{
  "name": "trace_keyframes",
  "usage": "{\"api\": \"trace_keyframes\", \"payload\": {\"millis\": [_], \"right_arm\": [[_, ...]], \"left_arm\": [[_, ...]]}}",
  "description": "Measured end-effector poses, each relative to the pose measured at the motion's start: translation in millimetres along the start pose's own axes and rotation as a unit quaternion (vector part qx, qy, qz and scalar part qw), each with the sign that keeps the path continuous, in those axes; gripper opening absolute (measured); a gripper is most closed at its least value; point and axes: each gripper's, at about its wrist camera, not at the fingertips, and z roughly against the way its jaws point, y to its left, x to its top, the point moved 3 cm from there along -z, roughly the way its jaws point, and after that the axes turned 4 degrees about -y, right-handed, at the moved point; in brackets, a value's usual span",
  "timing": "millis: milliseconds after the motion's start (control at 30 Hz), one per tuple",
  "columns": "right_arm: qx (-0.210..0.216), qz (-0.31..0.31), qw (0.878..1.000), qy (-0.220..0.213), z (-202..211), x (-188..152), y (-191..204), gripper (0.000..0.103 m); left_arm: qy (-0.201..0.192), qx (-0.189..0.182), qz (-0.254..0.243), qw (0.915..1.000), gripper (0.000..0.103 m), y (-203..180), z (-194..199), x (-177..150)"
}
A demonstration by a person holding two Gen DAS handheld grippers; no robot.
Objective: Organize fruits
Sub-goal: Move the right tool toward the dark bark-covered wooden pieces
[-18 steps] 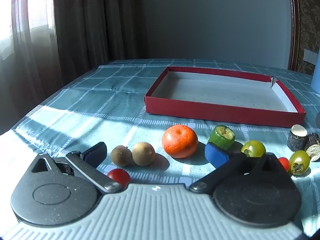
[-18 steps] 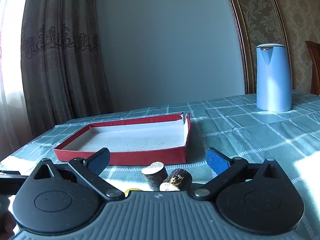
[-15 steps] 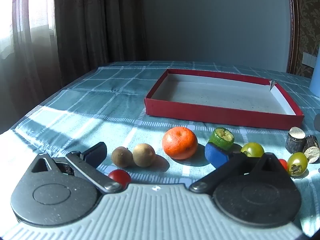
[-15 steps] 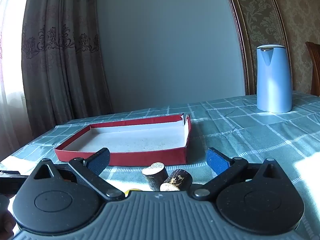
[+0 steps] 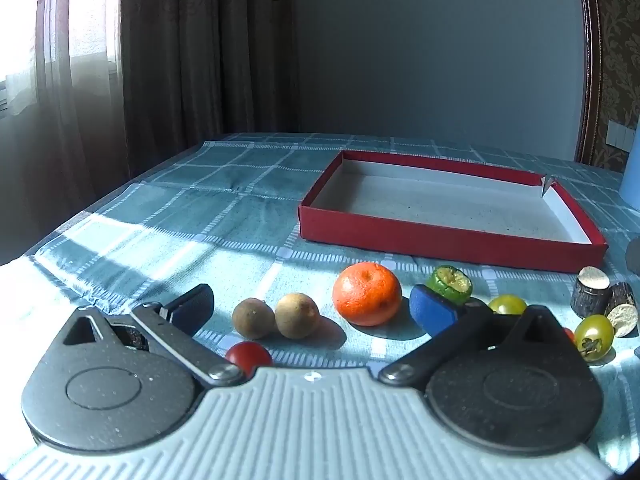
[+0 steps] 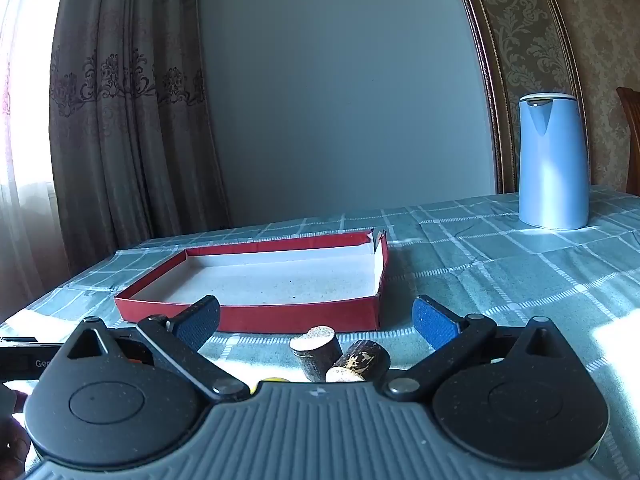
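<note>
Orange-skinned mandarin (image 5: 367, 299) rests on the tabletop (image 5: 160, 232), just ahead of the left claw (image 5: 312, 306), inside its wide-apart jaws; red tray (image 5: 440, 238) lies beyond. Right claw (image 6: 316, 320), also spread, holds nothing.

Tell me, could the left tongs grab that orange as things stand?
Probably yes: the left tongs are wide open and the orange sits just ahead, nothing blocking, though the two brown fruits lie close beside it.
</note>
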Motion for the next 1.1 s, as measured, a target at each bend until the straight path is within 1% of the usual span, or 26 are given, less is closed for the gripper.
{"api": "trace_keyframes", "payload": {"millis": [200, 767, 1100], "right_arm": [[0.000, 0.004, 1.000, -0.007, 3, 1, 0, 0.103], [-0.005, 0.005, 1.000, -0.007, 4, 1, 1, 0.103], [-0.007, -0.011, 1.000, 0.000, 1, 1, -5, 0.103]], "left_arm": [[-0.016, 0.005, -0.001, 0.9999, 0.103, 4, 6, 1], [-0.011, 0.007, 0.012, 0.9998, 0.103, 11, 5, -6], [-0.012, 0.007, 0.015, 0.9998, 0.103, 12, 1, -9]]}}
